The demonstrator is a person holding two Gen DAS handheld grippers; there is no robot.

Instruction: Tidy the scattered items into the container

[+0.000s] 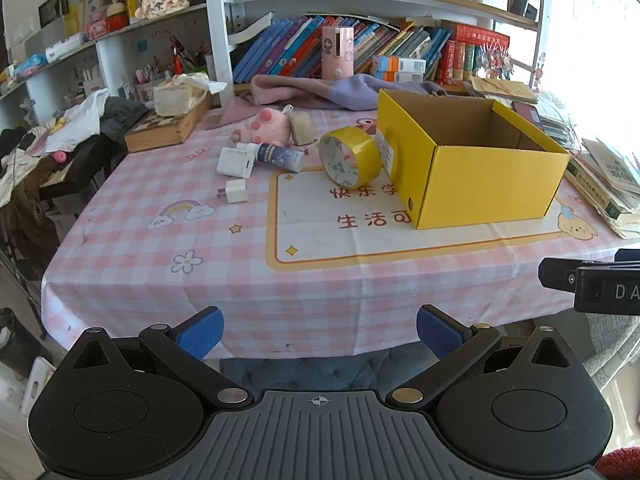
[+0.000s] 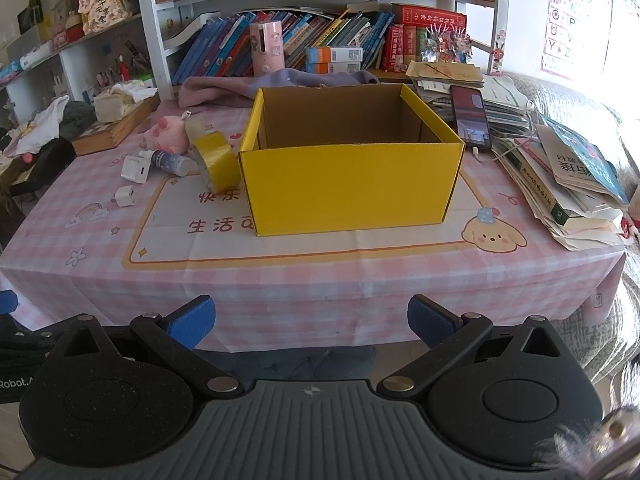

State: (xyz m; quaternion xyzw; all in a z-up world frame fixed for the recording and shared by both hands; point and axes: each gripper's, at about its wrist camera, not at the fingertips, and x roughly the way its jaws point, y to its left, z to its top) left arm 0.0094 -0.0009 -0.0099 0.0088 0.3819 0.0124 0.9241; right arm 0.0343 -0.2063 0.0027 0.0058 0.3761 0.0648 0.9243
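Bookshelves crowd the wall behind a counter (image 2: 320,280) covered in pink checked cloth; on it stands an open yellow box (image 2: 352,188), nothing visible inside it; leaning against the box's left side is a yellow tape roll (image 1: 349,160); further left lie a small bottle (image 1: 278,156), a white charger (image 1: 235,162), a smaller white plug (image 1: 235,192) and a pink plush toy (image 1: 266,126); both the left gripper (image 1: 320,332) and right gripper (image 2: 311,322) hang before the near edge, jaws spread wide, grasping nothing.
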